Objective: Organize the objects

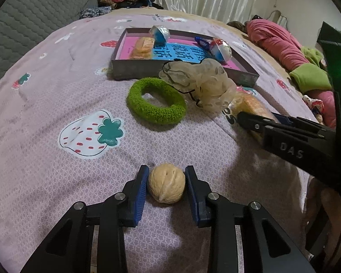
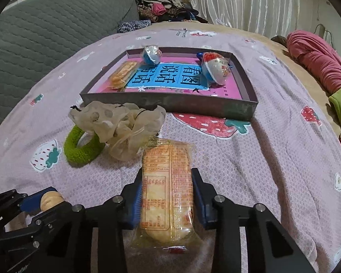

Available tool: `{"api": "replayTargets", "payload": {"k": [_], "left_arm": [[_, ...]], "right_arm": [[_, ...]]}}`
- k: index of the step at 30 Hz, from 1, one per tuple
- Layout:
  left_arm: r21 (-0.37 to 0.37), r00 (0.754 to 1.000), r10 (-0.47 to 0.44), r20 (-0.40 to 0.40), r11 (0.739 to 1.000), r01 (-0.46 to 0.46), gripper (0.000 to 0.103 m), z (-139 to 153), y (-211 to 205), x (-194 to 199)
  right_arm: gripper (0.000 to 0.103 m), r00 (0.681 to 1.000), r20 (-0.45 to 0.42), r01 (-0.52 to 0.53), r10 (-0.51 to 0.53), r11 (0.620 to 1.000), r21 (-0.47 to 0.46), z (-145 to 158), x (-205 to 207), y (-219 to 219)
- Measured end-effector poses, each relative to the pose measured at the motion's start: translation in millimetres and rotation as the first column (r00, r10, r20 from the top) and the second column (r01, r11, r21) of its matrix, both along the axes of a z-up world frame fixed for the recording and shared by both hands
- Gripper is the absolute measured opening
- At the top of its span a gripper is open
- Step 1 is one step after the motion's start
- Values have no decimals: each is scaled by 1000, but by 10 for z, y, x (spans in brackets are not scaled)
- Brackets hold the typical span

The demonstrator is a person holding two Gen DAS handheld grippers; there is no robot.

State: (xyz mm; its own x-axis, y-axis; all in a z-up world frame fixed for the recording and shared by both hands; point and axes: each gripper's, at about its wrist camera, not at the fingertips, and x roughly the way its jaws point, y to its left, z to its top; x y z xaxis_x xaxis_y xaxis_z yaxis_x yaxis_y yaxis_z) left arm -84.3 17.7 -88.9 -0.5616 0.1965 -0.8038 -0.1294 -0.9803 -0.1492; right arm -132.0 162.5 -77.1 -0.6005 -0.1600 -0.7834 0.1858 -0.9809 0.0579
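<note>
My left gripper [image 1: 166, 178] has its blue pads against both sides of a tan walnut [image 1: 166, 186] on the bedspread; it also shows in the right wrist view [image 2: 50, 200]. My right gripper [image 2: 167, 195] is shut on a wrapped rice cracker packet [image 2: 167, 188], lying lengthwise between its fingers; the packet shows in the left wrist view [image 1: 250, 103]. A shallow box [image 2: 170, 102] with a pink and blue bottom holds another cracker packet [image 2: 122, 74] and two foil-wrapped sweets [image 2: 151, 54] [image 2: 216, 69].
A green fuzzy hair ring [image 1: 155, 101] and a sheer beige scrunchie [image 1: 202, 84] lie on the bedspread in front of the box. A grey padded headboard [image 2: 34, 34] is at left, a clothes pile [image 2: 166, 9] and curtains behind, pink and green bedding [image 2: 318, 59] at right.
</note>
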Motion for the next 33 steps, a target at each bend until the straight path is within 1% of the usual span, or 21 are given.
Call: {"api": "replayTargets", "payload": {"k": [8, 11, 17, 25, 33], "left_arm": [[3, 1000, 4, -9, 1000, -4, 33, 83, -40, 40], [0, 1000, 5, -18, 1000, -5, 33, 170, -34, 21], [-21, 998, 0, -70, 1000, -2, 33, 498, -3, -91], [-24, 995, 1, -103, 1000, -4, 33, 773, 56, -299], [-28, 987, 0, -161, 1000, -4, 33, 1115, 103, -674]], "right_arm": [[38, 1000, -27, 14, -14, 1000, -19, 188, 133, 166], [38, 999, -42, 14, -15, 1000, -20, 284, 152, 185], [38, 997, -70, 18, -20, 1000, -23, 498, 128, 213], [38, 994, -110, 8, -10, 1000, -18, 764, 19, 200], [38, 986, -168, -1, 1, 1000, -2, 1062, -190, 205]]}}
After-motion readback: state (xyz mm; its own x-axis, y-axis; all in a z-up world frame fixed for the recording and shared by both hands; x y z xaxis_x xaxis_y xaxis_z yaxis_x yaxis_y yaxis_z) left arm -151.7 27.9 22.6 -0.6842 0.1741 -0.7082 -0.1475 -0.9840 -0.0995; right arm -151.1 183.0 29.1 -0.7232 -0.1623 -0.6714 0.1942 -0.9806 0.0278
